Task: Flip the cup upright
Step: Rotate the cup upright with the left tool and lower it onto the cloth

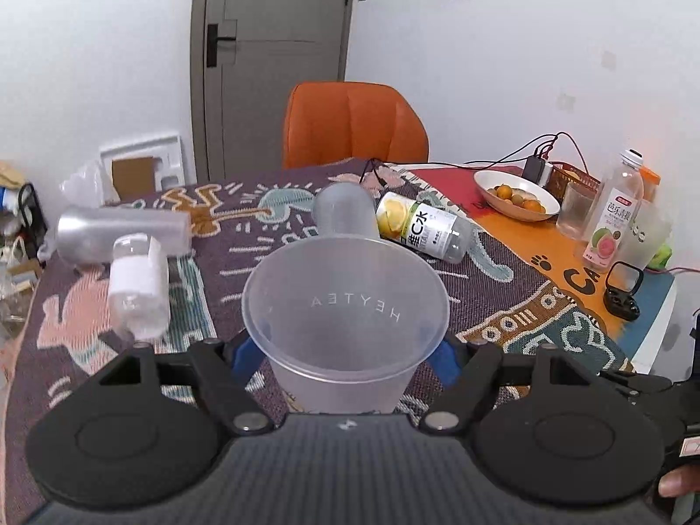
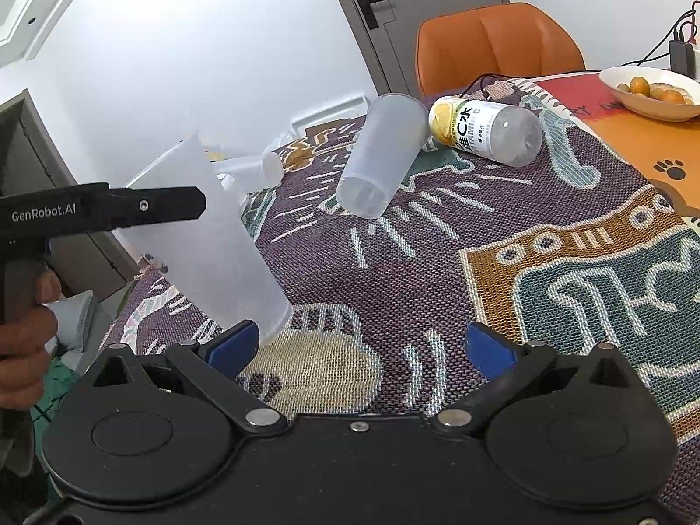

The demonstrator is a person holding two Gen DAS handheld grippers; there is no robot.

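My left gripper (image 1: 345,356) is shut on a frosted plastic cup (image 1: 345,306) marked HEYTEA, its mouth up and toward the camera. In the right wrist view the same cup (image 2: 214,240) stands tilted, its base near the woven cloth (image 2: 437,240), with the left gripper's finger (image 2: 144,208) across it. A second frosted cup (image 2: 380,157) lies on its side in the middle of the cloth; it also shows in the left wrist view (image 1: 345,214). My right gripper (image 2: 358,350) is open and empty above the cloth, to the right of the held cup.
A lemon drink bottle (image 2: 485,131) lies beside the fallen cup. A silver can (image 1: 122,232) and a small clear bottle (image 1: 138,288) lie at the left. A bowl of fruit (image 1: 516,194), a guava bottle (image 1: 614,214), a glass and an earbud case (image 1: 621,293) stand at the right. An orange chair (image 1: 354,127) is behind.
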